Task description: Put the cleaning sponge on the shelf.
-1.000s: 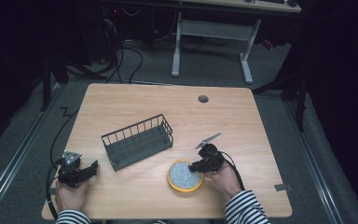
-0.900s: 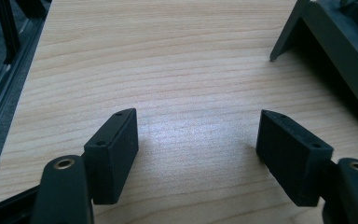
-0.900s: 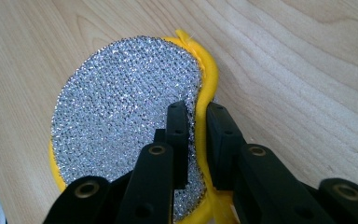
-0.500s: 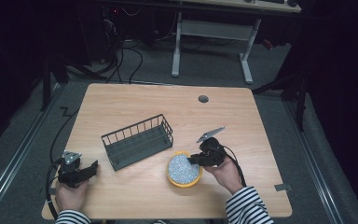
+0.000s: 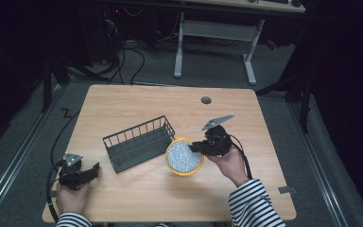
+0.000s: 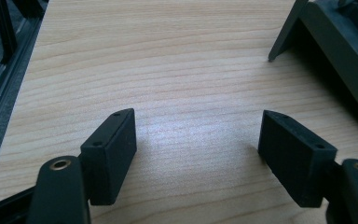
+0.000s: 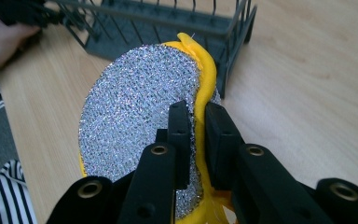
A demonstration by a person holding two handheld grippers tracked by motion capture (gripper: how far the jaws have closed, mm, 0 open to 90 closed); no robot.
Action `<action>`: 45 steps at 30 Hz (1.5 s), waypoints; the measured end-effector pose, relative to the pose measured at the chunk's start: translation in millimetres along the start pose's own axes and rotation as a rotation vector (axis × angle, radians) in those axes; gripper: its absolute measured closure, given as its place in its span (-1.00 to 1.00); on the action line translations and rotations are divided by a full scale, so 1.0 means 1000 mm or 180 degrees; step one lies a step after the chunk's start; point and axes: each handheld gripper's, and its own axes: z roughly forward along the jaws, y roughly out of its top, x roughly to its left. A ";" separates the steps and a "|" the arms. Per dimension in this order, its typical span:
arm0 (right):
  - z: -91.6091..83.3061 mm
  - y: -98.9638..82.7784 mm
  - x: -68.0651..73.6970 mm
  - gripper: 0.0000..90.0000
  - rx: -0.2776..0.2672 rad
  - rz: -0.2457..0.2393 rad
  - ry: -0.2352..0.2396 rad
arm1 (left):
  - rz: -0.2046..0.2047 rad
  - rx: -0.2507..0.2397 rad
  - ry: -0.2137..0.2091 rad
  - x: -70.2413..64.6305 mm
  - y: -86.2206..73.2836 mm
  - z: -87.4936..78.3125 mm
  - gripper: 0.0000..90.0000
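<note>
Now the right gripper (image 7: 196, 140) pinches the yellow sponge (image 7: 140, 121) edge, beside the wire basket (image 5: 139, 149); left gripper (image 6: 198, 156) gapes over the wooden table (image 5: 137, 101).

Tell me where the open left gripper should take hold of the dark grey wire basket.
Probably the top rim of the near short end wall of the dark grey wire basket, approached from the left gripper side: that wall stands upright and thin enough to fit between the open jaws, facing that gripper.
</note>
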 end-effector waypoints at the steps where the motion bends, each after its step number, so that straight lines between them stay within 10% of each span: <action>1: -0.002 0.003 0.000 0.82 -0.0033 -0.0004 0.0009 | 0.0009 0.0003 0.0007 0.000 0.000 0.000 -0.37; 21: 0.000 0.081 -0.009 0.83 -0.0414 -0.0088 -0.0072 | 0.0028 0.0004 -0.0005 -0.001 0.000 0.000 -0.37; 45: 0.080 0.123 -0.012 0.82 -0.0240 0.0006 -0.0029 | 0.0032 -0.0003 -0.0020 -0.001 0.000 0.000 -0.37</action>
